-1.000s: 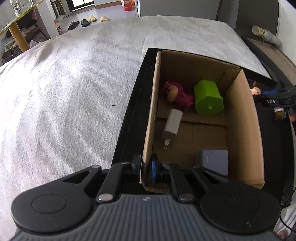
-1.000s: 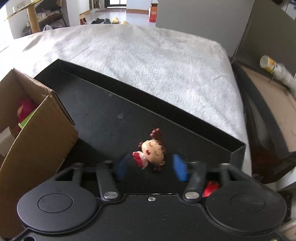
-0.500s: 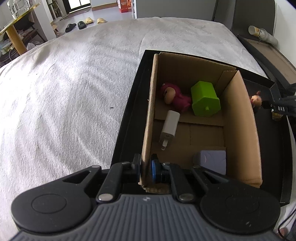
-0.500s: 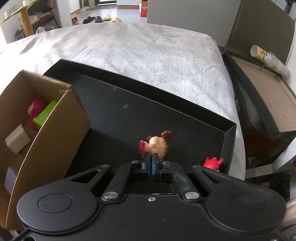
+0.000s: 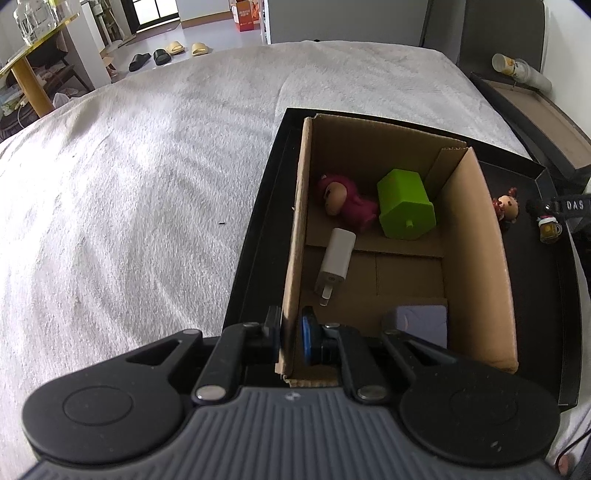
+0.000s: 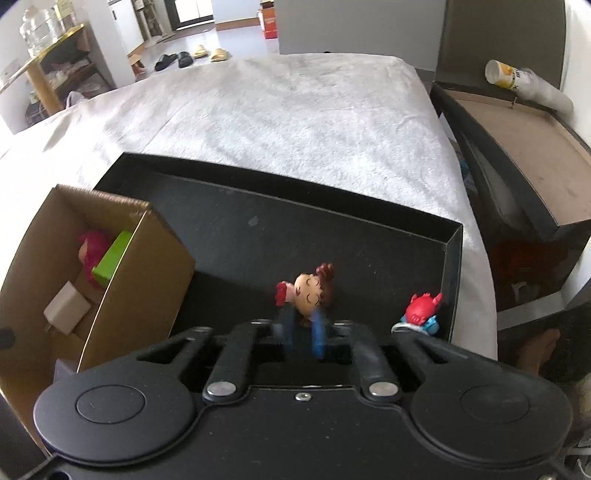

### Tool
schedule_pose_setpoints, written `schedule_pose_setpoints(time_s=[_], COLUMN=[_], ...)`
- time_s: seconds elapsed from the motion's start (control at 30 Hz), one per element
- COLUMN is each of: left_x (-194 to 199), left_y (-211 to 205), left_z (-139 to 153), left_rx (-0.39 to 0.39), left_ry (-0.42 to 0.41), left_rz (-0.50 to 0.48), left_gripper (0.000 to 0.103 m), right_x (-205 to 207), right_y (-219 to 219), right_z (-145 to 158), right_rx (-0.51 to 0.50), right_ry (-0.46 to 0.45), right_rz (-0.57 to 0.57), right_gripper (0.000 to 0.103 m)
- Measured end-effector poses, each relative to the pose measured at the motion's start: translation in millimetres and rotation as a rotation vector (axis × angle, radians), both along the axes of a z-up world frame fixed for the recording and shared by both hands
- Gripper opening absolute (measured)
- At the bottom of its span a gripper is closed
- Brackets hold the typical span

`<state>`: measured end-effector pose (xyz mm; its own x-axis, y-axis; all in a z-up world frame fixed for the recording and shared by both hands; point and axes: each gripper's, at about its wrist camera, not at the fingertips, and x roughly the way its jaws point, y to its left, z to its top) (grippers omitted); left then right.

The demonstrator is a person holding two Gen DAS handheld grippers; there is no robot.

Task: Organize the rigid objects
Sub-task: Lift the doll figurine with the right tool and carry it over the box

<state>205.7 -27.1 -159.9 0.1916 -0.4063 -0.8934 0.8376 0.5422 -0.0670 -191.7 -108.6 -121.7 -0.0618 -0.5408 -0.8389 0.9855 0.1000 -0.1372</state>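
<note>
Doll figurine point(image 6: 310, 291) clamped low in right hand-held gripper point(image 6: 303, 334); left hand-held gripper point(image 5: 290, 339) pinches cardboard box point(image 5: 476, 258) wall. Shallow grip: figurine may slip out during lift.

Daylight enters from the doorway point(image 5: 155, 9) far behind the white blanket point(image 5: 129, 184), leaving that cloth bright and close to washed out. The black tray point(image 6: 258, 229) reads dark, with little surface detail and a faint sheen. Inside the cardboard box point(image 5: 476, 258), the wall nearest the blanket casts soft shade over the floor. Fisheye bending curves the blanket's edges and the room beyond it. My right gripper point(image 6: 303, 330) shows motion blur on its blue fingertips point(image 6: 318, 336); the figurine point(image 6: 308, 291) above them is slightly soft. My left gripper point(image 5: 291, 334) is sharp.
</note>
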Motion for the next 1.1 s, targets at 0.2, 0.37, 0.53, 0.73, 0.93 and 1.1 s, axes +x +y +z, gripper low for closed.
schedule_pose_setpoints(time_s=[0.2,0.37,0.53,0.73,0.93,1.1], left_x=[1,0,0,-2,-1,-1], left_y=[1,0,1,0,-1,-2], left_z=[0,1,-1,-2,-2,-1], left_rx=[0.003,0.005,0.006,0.015,0.014,0.008], left_ry=[-0.001,-0.004,0.001,-0.003,-0.007,-0.013], left_rz=[-0.014,-0.021,-0.016,-0.023,-0.026,-0.038], left_gripper=[0.010,0.010,0.010,0.010,0.010,0.010], right_x=[0,5,7,8,8,8], right_y=[-12,-26,-36,-34,-17,-7], right_z=[-9,-20,-35,-39,-27,-12], right_rx=[0.001,0.006,0.041,0.056,0.048,0.053], right_ry=[0.004,0.049,0.079,0.073,0.090,0.089], right_rz=[-0.011,-0.004,-0.012,-0.017,-0.012,-0.037], right_gripper=[0.058,0.069,0.069,0.043,0.043,0.043])
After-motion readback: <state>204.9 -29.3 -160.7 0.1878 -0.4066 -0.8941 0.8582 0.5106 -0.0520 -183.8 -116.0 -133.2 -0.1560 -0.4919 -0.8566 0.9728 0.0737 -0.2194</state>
